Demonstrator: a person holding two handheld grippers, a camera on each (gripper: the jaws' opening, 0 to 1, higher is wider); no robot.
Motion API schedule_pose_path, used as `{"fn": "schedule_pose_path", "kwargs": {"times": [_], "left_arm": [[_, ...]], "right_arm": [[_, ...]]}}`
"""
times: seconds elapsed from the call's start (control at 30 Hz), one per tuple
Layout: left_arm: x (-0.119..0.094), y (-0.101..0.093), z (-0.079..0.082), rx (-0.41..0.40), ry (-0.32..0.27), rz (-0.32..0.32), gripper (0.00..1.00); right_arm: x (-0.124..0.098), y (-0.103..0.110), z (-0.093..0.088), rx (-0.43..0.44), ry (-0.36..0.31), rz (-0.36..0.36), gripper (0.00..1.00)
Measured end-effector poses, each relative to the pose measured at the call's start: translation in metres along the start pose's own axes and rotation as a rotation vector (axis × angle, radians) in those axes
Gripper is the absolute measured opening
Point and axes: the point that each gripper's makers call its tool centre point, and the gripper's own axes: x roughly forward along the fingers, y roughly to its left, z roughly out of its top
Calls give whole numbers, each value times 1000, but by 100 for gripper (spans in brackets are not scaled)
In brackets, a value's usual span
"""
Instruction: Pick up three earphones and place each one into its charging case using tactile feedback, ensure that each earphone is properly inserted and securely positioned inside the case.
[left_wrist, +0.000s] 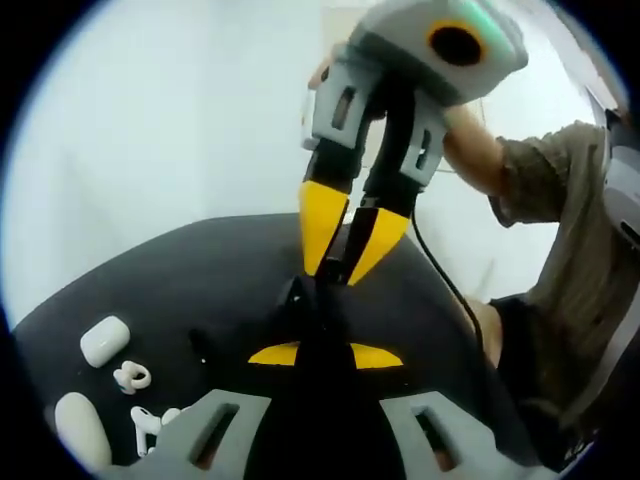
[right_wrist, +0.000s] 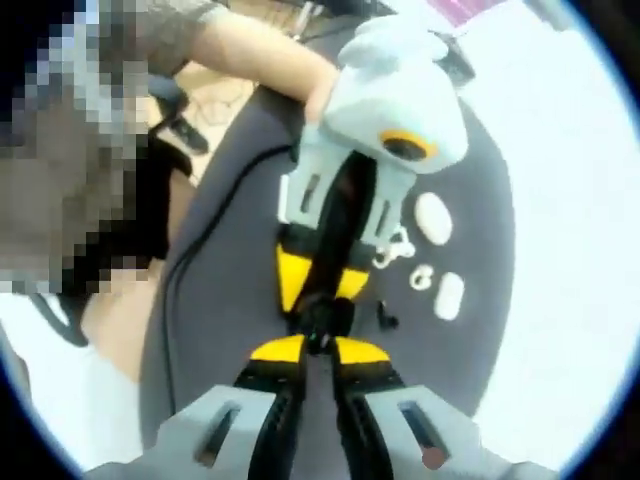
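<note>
Meeting over the mat, both grippers pinch a dark item, probably seating earphone in case; next press gently.

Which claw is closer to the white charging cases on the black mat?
Left. The white charging cases lie close beside the left claw, near its base. The right claw points in from the opposite side, meeting it tip to tip, farther from the cases.

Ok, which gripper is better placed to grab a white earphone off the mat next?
Left, probably: the white earphone and cases lie right beside the left gripper, while the right gripper would have to reach past it. Both meet at something dark just now.
</note>
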Motion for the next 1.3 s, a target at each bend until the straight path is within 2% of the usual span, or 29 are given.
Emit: {"fn": "schedule_pose_path", "kwargs": {"times": [0.17, 0.27, 0.67, 0.8, 0.97, 1.1, 1.3], "left_arm": [[0, 1, 0, -2, -1, -1, 14], [0, 1, 0, -1, -1, -1, 14], [-2, 2, -2, -1, 0, 2, 14], [-2, 2, -1, 1, -1, 2, 14], [-2, 2, -1, 3, -5, 3, 14], [-2, 2, -1, 1, -4, 3, 14], [-2, 3, -1, -1, -4, 4, 14]], "right_arm": [[-6, -2, -12, -15, 49, -36, 12], [-8, -3, -11, -56, 74, -53, 12], [0, -4, -1, -103, 126, -22, 12], [2, 0, -1, -122, 158, 10, 12], [7, 1, -1, -146, 197, 17, 12], [11, 3, 4, -146, 177, 23, 12], [12, 2, -2, -119, 132, -8, 13]]}}
